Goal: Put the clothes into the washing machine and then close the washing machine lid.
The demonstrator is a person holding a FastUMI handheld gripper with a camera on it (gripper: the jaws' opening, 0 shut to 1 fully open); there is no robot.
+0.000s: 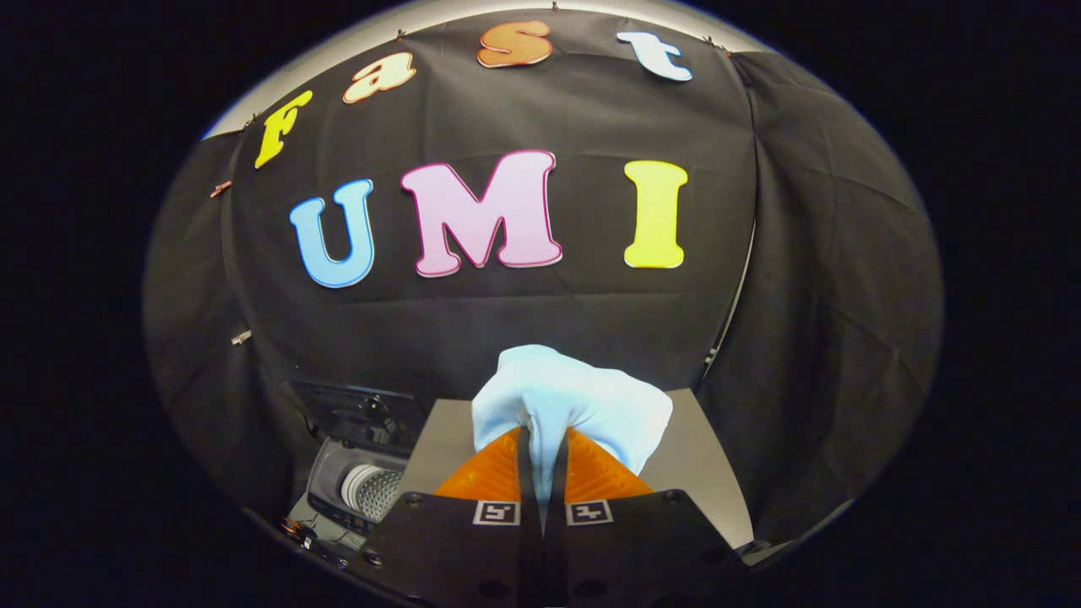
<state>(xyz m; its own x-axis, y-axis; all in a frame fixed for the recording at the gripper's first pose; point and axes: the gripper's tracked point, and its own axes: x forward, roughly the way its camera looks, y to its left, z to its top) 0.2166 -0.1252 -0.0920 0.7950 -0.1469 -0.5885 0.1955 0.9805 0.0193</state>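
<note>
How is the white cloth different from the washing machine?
The white cloth is soft, pale and bunched up; the washing machine is hard, dark and boxy. The cloth is pinched between the fingers of the gripper, held up; the machine sits lower, off to the fingers' left. Its lid stands open, and the cloth isn't inside yet.

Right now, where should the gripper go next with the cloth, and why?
Probably carry it over to the side and down toward the washing machine. The gripper is shut on the pale blue cloth, held up above the table. The machine's lid stands open and its drum shows, off to one side of the fingers, so the cloth is not yet over the opening.
</note>
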